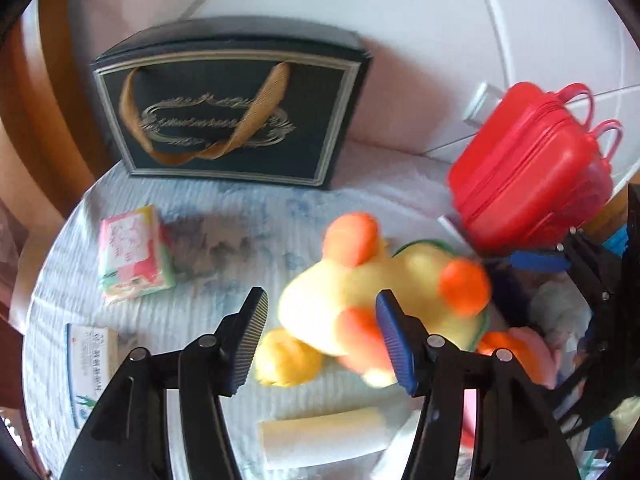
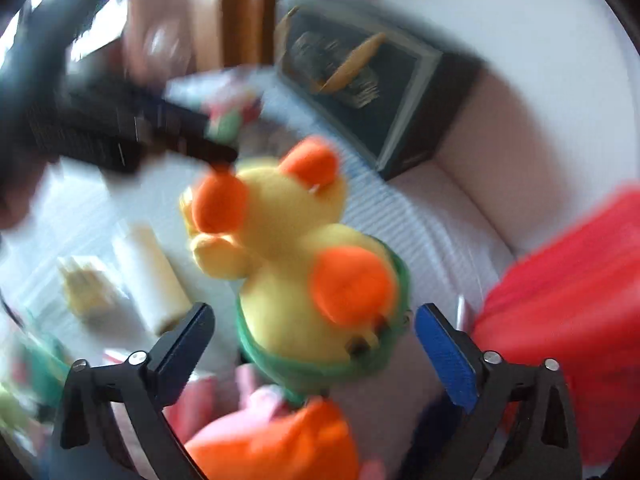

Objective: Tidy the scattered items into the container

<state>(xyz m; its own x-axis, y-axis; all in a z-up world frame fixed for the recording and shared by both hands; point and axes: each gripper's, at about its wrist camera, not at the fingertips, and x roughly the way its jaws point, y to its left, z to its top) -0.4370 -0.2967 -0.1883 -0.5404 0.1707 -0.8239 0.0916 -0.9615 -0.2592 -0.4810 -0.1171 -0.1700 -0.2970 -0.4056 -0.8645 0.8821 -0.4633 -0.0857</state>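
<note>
A yellow plush toy (image 1: 360,292) with orange patches and a green shell lies on the pale ribbed cloth; it also shows in the right wrist view (image 2: 288,256). My left gripper (image 1: 324,336) is open, its fingers on either side of the toy's lower part. My right gripper (image 2: 316,352) is open, with the toy's green shell between its fingers; whether they touch it is unclear through blur. A dark gift bag (image 1: 232,108) with a gold ribbon handle stands at the back, and shows in the right view (image 2: 360,76). The left gripper's body (image 2: 120,132) crosses the right view.
A red toy suitcase (image 1: 532,168) stands at the right (image 2: 568,312). A tissue pack (image 1: 132,256), a white box (image 1: 90,364) and a cream roll (image 1: 324,436) lie on the cloth. A pink and orange plush (image 2: 276,436) lies near the right gripper.
</note>
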